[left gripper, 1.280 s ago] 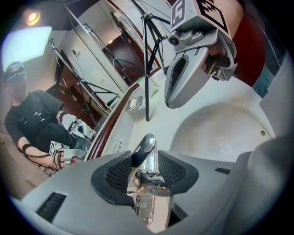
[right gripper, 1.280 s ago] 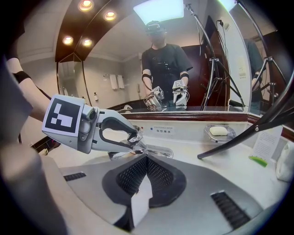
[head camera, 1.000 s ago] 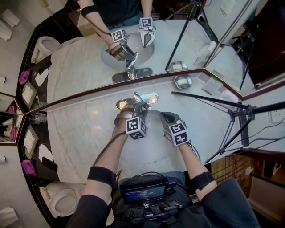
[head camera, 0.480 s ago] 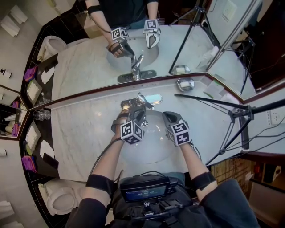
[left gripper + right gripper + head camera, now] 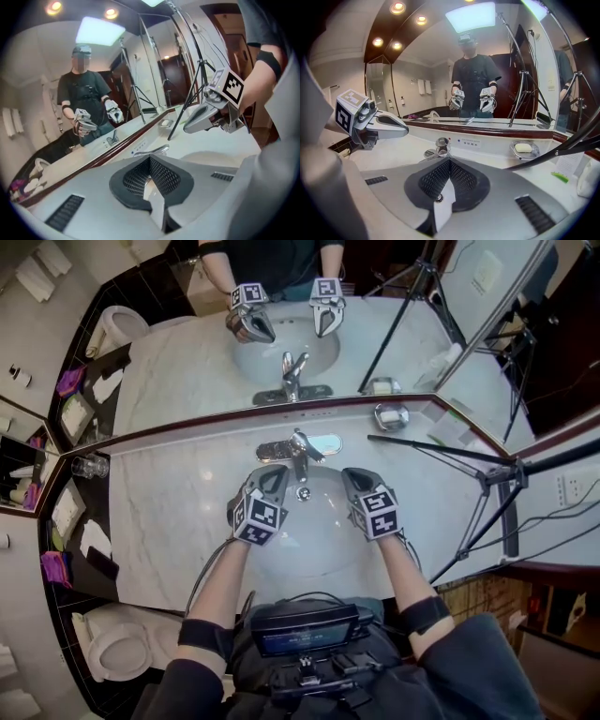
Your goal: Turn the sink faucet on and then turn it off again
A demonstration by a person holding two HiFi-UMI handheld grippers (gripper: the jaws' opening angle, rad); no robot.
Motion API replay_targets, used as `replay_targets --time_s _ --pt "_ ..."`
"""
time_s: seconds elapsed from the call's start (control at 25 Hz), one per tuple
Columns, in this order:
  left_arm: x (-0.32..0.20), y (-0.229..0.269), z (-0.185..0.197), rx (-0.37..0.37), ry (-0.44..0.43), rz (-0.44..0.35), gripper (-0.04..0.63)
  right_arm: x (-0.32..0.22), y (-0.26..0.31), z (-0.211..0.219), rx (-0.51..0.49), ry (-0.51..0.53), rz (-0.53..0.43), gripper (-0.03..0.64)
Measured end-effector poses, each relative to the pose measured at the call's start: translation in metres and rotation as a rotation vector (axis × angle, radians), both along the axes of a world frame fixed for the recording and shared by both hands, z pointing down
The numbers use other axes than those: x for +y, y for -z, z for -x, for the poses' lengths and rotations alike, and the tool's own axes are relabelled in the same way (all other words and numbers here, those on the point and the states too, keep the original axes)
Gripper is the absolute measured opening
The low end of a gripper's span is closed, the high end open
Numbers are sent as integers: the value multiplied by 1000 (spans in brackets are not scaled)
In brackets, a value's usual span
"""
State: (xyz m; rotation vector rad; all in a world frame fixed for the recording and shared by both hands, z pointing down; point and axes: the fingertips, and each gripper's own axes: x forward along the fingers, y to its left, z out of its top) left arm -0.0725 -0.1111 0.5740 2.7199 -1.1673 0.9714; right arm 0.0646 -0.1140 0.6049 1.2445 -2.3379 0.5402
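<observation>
Head view: left hand-held gripper (image 5: 272, 476) (just closed, empty) near faucet (image 5: 300, 448).

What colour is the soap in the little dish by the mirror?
Creamy white. The soap in its shiny metal dish shows best in the right gripper view.

Counter: a pale marble countertop (image 5: 159, 512) ran left to right, edged at its far side by a dark wood trim (image 5: 187, 435).
Mirror: a wide wall mirror (image 5: 178, 362) rose behind the counter, angled inward at both ends.
Left: a white toilet (image 5: 108, 652) stood near left on a dark floor; a drinking glass (image 5: 86, 466) sat at the counter's left end.
Right: a black tripod (image 5: 497, 479) stood beside the counter; a metal soap dish (image 5: 391, 416) lay near the mirror.
Light: round ceiling spotlights (image 5: 397, 6) and a bright rectangular panel (image 5: 476, 16) glowed overhead.
</observation>
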Motion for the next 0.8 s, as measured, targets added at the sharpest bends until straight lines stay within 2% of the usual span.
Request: replay_targets --time_s 0.12,0.32,0.48,0.8 --pt "3 9 13 76 86 18 0 1 7 2 4 10 -15 20" --pt "13 27 34 149 177 32 0 10 20 8 1 30 -34 20" --pt "23 36 55 236 266 54 0 16 30 10 -3 35 -51 20" --pt "43 40 84 307 365 47 0 33 37 9 1 37 -79 20"
